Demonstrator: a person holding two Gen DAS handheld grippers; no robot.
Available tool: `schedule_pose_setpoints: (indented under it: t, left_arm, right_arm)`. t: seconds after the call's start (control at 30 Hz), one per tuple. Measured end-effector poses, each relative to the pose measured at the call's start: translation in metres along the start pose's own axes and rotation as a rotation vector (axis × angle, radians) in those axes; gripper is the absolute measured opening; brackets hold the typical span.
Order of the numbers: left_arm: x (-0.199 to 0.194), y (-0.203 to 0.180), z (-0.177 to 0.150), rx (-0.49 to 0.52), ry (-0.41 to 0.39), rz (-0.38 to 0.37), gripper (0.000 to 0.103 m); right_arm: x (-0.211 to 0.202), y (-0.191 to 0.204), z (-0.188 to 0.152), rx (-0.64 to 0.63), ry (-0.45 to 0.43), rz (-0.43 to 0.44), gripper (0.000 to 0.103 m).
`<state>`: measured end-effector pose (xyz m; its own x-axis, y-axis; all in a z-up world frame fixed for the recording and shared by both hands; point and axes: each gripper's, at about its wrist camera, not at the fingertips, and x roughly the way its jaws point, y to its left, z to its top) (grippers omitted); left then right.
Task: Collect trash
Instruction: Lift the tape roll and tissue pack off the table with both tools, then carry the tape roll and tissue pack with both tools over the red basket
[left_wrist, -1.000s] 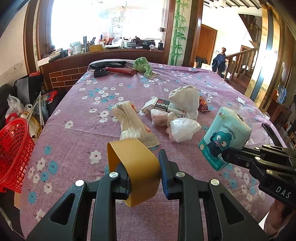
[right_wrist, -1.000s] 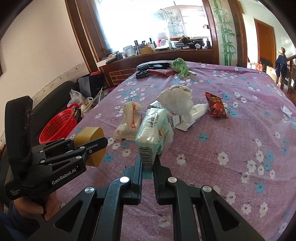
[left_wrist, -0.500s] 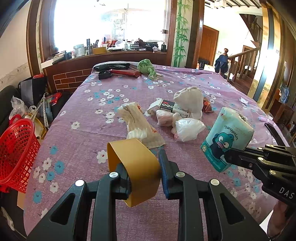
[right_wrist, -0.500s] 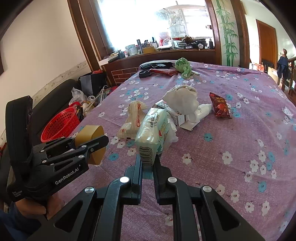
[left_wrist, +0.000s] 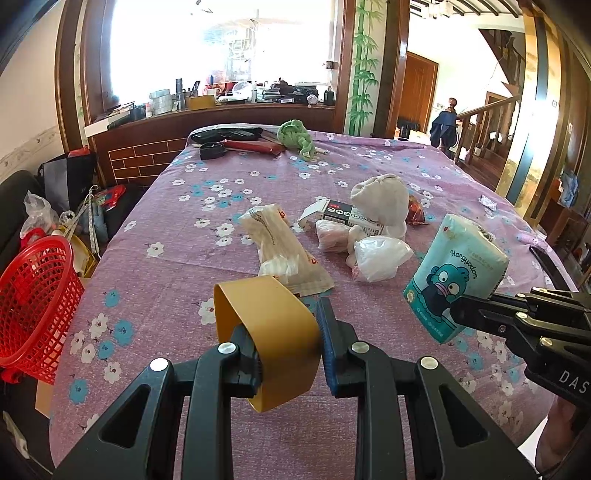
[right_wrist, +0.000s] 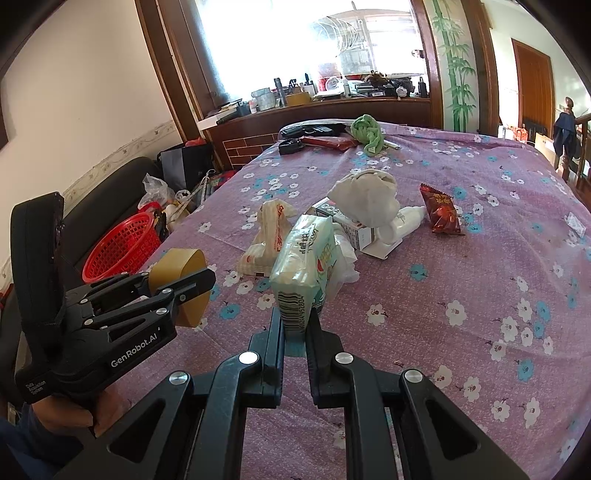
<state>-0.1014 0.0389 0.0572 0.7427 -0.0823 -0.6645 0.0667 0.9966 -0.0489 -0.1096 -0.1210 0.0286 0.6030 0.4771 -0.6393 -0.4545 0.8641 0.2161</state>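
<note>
My left gripper (left_wrist: 284, 325) is shut on a tan roll of tape (left_wrist: 266, 328) and holds it above the near part of the purple flowered table (left_wrist: 177, 266). In the right wrist view that left gripper (right_wrist: 184, 288) and the tape roll (right_wrist: 177, 264) show at the left. My right gripper (right_wrist: 295, 325) is shut on the bottom edge of a teal tissue pack (right_wrist: 306, 258), which stands upright. The left wrist view shows this tissue pack (left_wrist: 458, 273) in the right gripper (left_wrist: 461, 308). A red mesh basket (left_wrist: 33, 302) sits left of the table, below its edge.
Mid-table lies a heap: a bread wrapper (left_wrist: 284, 251), a white plastic bag (left_wrist: 380, 254), a carton (left_wrist: 343, 214), a crumpled white bag (left_wrist: 380, 199) and a red snack packet (right_wrist: 439, 210). A green cloth (left_wrist: 295, 136) and dark items lie at the far end. A black sofa (right_wrist: 99, 192) stands beside the basket.
</note>
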Motion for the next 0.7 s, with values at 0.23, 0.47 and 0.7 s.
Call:
schedule_pose_setpoints:
  t: [0.23,0.47,0.7]
  left_arm:
    - [0.000,0.000,0.003,0.001,0.006,-0.014,0.024]
    - [0.002,-0.007,0.004,0.018,0.014,-0.012,0.024]
    - [0.003,-0.011,0.007,0.026,0.017,-0.007,0.024]
  right_arm:
    - [-0.003,-0.007,0.000,0.027,-0.009,-0.008,0.012]
    - [-0.011,-0.020,-0.002,0.055,-0.025,-0.007,0.012]
    - [-0.016,-0.028,-0.004,0.077,-0.036,-0.005,0.011]
